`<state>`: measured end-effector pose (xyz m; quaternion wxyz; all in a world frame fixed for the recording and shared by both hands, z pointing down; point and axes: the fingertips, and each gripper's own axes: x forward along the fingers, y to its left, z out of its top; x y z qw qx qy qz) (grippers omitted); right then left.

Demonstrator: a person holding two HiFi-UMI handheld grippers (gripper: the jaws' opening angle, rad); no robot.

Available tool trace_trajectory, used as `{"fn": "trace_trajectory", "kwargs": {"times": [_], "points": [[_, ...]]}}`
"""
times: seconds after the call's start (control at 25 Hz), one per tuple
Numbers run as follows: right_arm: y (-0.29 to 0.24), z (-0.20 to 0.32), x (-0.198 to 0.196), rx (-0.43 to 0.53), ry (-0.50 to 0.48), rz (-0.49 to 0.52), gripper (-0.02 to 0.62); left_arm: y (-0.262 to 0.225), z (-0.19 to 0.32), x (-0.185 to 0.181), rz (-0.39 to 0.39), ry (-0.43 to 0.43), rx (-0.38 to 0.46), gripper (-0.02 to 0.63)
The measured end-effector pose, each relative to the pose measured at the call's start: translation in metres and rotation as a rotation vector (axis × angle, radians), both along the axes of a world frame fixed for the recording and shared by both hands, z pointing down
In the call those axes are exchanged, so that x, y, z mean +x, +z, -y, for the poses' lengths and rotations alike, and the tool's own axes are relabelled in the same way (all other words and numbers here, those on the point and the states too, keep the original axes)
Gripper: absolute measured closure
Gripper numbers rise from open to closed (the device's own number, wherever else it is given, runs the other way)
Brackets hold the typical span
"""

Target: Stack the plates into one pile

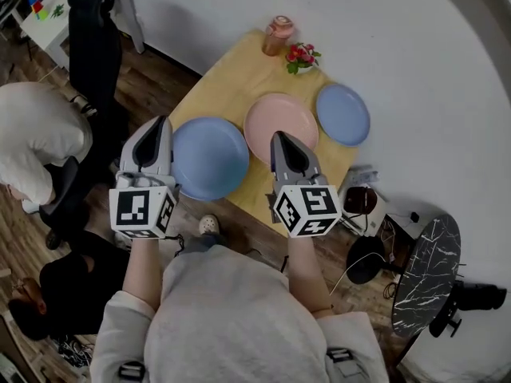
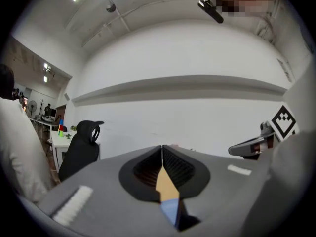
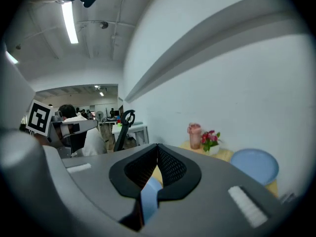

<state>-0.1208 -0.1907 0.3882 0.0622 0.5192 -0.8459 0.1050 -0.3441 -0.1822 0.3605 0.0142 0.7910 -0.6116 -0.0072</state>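
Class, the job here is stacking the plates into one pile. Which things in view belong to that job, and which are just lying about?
Part of the job: large blue plate, pink plate, small blue plate, left gripper and right gripper, both shut and holding nothing.

Just lying about: pink cup, flower pot, black chair.

Large blue plate [image 1: 209, 157], pink plate [image 1: 281, 126], small blue plate [image 1: 342, 114]: flat, unstacked, in one row.
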Motion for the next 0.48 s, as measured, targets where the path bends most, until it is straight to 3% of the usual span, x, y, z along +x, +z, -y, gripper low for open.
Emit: {"fn": "trace_trajectory", "kwargs": {"times": [0.28, 0.48], "points": [[0.116, -0.009, -0.012, -0.321, 0.03, 0.028, 0.589, 0.112, 0.004, -0.014, -0.003, 0.045, -0.305, 0.541], [0.175, -0.024, -0.009, -0.489, 0.085, 0.053, 0.586, 0.177, -0.004, -0.023, -0.005, 0.052, -0.484, 0.474]]}}
